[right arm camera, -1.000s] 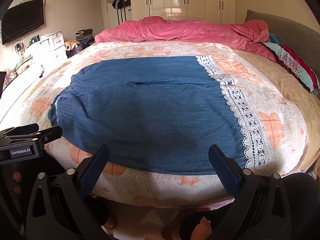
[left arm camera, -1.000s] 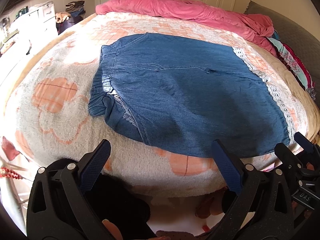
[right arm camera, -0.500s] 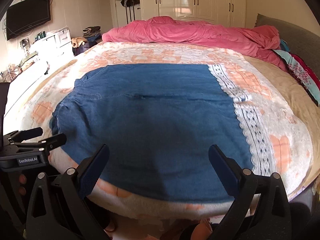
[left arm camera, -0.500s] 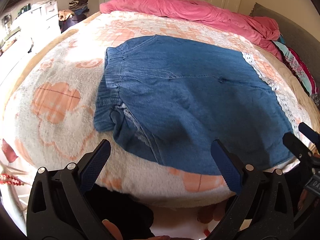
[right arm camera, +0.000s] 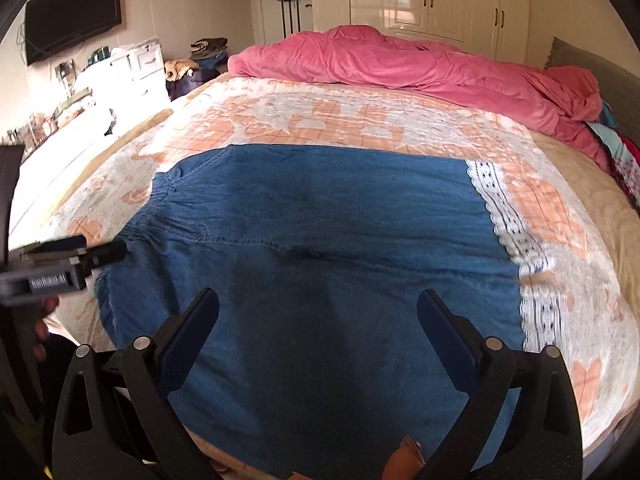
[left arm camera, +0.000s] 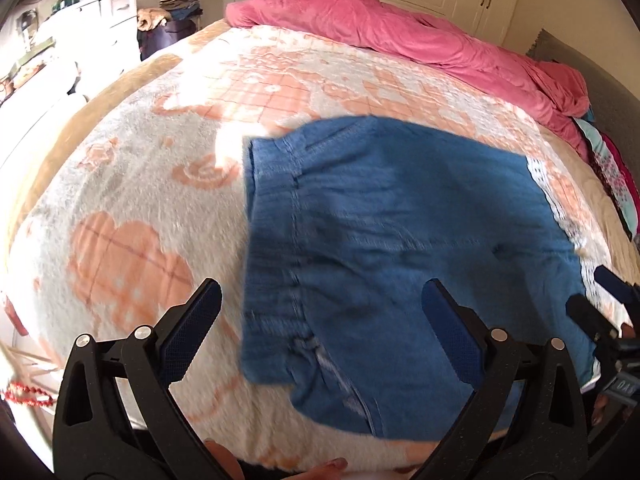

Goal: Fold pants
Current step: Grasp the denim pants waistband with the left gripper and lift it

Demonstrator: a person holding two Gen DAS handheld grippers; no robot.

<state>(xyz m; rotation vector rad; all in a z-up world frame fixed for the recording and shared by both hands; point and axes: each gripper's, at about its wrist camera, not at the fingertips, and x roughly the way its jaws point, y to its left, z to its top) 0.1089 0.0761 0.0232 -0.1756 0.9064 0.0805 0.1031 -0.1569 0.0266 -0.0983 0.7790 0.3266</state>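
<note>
Blue denim pants (left arm camera: 400,248) with white lace hems (right arm camera: 520,240) lie spread flat on the bed, waistband to the left, hems to the right. My left gripper (left arm camera: 320,320) is open and empty above the waistband (left arm camera: 272,208) end. My right gripper (right arm camera: 318,328) is open and empty above the near leg of the pants (right arm camera: 320,260). The left gripper also shows at the left edge of the right wrist view (right arm camera: 80,256), and the right gripper shows at the right edge of the left wrist view (left arm camera: 600,304).
The bed has a fuzzy white and orange blanket (left arm camera: 132,216). A pink duvet (right arm camera: 400,64) is bunched at the far side. A grey headboard (right arm camera: 592,64) and patterned pillows stand at the right. A white dresser (right arm camera: 132,68) and wardrobe doors (right arm camera: 440,0) are beyond.
Both grippers have moved forward over the bed, closer above the pants. The left now hangs over the waistband end, the right over the near leg. Both stay open.
</note>
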